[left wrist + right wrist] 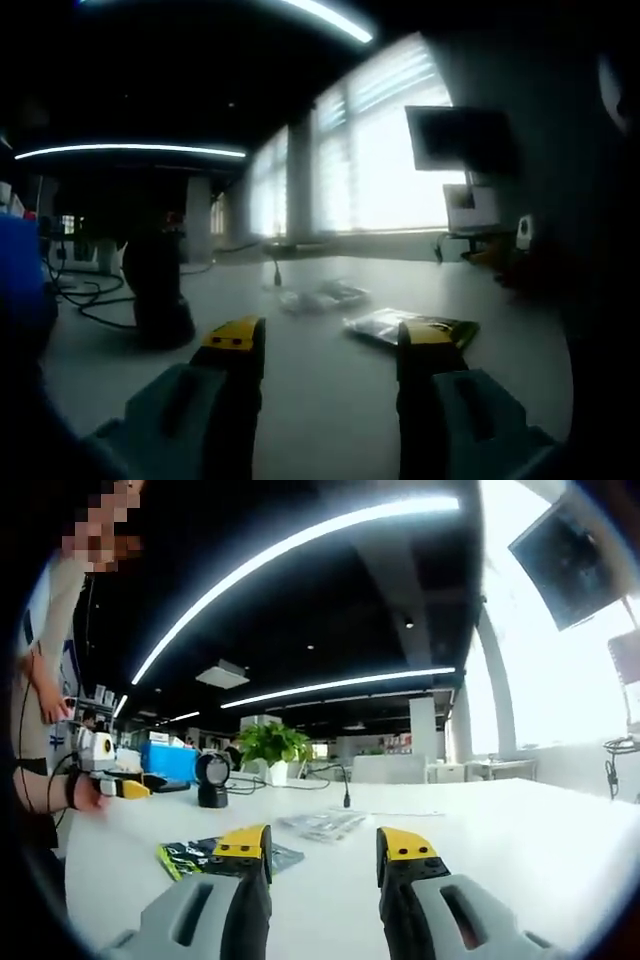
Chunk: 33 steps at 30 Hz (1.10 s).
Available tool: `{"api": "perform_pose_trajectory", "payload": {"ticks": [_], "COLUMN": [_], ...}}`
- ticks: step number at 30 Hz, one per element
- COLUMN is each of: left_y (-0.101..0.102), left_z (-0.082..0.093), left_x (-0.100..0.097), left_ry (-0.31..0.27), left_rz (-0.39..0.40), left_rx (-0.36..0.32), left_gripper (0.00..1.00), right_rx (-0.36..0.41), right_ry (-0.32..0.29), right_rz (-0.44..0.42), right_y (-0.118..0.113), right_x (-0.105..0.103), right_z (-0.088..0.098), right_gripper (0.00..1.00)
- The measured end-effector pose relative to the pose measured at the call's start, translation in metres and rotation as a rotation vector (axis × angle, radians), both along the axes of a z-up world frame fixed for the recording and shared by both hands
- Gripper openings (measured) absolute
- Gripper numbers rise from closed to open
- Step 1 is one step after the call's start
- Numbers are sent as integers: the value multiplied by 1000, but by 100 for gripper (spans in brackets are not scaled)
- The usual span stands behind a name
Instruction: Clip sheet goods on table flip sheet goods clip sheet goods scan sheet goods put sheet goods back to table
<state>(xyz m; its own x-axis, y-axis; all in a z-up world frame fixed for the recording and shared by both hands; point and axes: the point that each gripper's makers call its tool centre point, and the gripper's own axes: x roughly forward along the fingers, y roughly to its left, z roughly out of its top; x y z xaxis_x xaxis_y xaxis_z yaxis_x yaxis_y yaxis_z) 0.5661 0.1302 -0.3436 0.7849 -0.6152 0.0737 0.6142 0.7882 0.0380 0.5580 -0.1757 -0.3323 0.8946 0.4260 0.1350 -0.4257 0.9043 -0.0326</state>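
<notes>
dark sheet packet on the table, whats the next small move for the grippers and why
Probably lower the right gripper down and left onto the dark sheet packet. Its jaws are open and hold nothing, and the packet lies flat on the white table, just beyond its left jaw. The left gripper, also open, has the packet ahead too, so either could clip it.

Both views low over the table (330, 400), facing across, sharing the packet (215, 857)
</notes>
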Motion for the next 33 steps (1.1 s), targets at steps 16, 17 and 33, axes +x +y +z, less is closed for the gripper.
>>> {"api": "perform_pose_trajectory", "payload": {"ticks": [16,17,33], "left_y": [1,1,3], "left_z": [1,0,0], "left_x": [0,0,1], "left_ry": [-12,-12,-9], "left_rz": [3,4,5], "left_rx": [10,13,5], "left_gripper": [46,46,46], "right_rx": [-92,-103,-627], "right_ry": [-32,-30,-91], "right_rz": [41,52,166], "right_y": [51,60,156], "right_x": [-16,-18,-36], "right_z": [18,19,-28], "right_gripper": [35,35,38]}}
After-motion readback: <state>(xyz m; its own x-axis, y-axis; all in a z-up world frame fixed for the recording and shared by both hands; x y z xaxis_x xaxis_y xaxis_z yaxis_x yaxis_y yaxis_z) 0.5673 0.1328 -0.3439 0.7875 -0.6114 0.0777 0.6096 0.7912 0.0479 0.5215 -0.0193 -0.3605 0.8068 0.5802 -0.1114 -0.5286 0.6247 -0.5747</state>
